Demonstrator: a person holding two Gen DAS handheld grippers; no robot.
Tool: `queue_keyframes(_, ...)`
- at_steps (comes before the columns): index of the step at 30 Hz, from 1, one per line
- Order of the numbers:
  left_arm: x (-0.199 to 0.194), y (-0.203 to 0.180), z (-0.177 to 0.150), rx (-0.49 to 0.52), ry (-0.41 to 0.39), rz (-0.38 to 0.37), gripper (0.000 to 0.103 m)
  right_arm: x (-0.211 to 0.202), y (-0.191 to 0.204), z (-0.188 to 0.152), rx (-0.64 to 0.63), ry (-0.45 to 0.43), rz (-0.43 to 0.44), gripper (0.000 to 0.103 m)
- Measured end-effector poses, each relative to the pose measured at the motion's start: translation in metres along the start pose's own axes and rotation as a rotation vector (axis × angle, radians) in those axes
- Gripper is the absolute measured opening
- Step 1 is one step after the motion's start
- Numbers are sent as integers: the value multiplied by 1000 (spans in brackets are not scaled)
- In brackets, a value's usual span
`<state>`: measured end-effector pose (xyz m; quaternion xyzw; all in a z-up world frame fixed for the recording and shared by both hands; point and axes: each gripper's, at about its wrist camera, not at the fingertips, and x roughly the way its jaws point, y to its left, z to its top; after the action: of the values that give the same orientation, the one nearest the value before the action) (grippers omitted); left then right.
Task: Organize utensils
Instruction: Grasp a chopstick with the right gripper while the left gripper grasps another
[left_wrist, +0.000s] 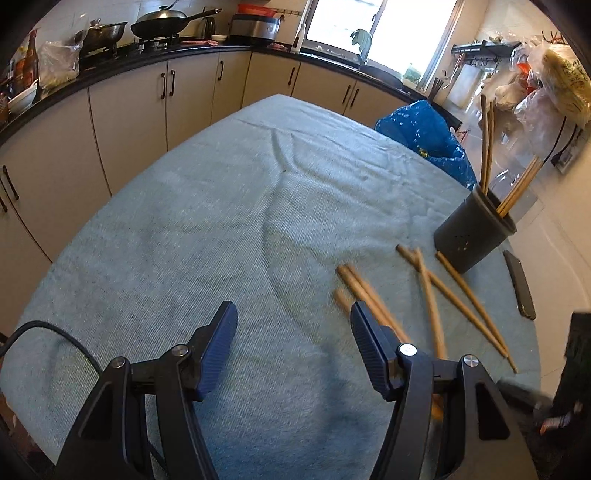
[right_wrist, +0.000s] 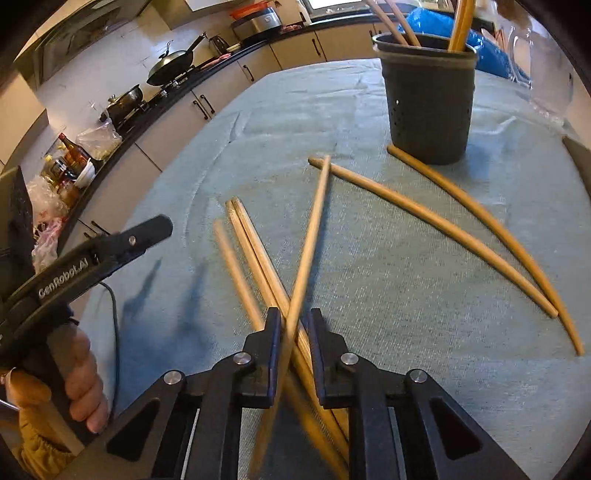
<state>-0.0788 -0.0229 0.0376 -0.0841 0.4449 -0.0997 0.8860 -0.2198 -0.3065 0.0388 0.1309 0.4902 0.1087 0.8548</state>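
- Table under a blue-green cloth (left_wrist: 207, 206): it fills the middle of both views and is wrinkled toward the upper centre.
- Dark utensil holder (right_wrist: 430, 99): stands upright at the upper right of the right wrist view with several chopsticks already leaning inside.
- My left gripper (left_wrist: 293, 325): spread wide and holding nothing, at the bottom of its own view, above bare cloth.
- My right gripper (right_wrist: 291, 334): narrowed around one chopstick (right_wrist: 308, 243) that slants up toward frame centre; I cannot confirm that both pads touch it.
- Loose chopsticks (right_wrist: 255, 251): a cluster lies directly beneath the held one, and two more (right_wrist: 461, 229) lie at centre right, one end near the holder's base.
- Risk, in my judgement: the stick is caught well off its middle, so it may pivot or slip on the lift; neighbours below may be dragged along.
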Motion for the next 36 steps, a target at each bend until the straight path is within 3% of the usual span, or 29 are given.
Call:
queue_keyframes(3, 5, -2, -6, 19, 24, 3, 63, -4, -23, 4, 41, -29, -127, 16)
queue_keyframes(7, 13, -16, -12, 54, 61, -7, 63, -12, -39, 4, 50, -40, -156, 16)
queue_keyframes(11, 23, -35, -13, 93, 80, 1, 63, -12, -26, -1, -15, -35, -171, 16)
queue_keyframes(15, 31, -56, -18, 175, 77, 55, 63, -13, -15, -14, -28, -18, -106, 17)
queue_keyframes(19, 29, -56, -20, 175, 74, 52, 63, -12, -4, -23, -3, 9, -1, 16)
queue_keyframes(20, 28, -54, -20, 180, 74, 55, 62, -11, -2, -25, 2, 18, 26, 16)
queue_keyframes(22, 27, -53, -22, 232, 65, 125, 28, -8, 3, -28, -1, 40, 78, 14)
queue_keyframes(23, 27, -52, -23, 260, 54, 160, 24, -8, 5, -28, -14, 43, 76, 13)
queue_keyframes(24, 26, -51, -24, 275, 50, 165, 22, -7, 4, -28, -24, 43, 65, 9)
queue_keyframes(31, 26, -40, -18, 263, 67, 166, 24, -16, -24, -21, 11, -13, -66, 9)
queue_keyframes(36, 22, -28, -13, 215, 84, 101, 23, -16, -22, -16, -44, 9, -90, 15)
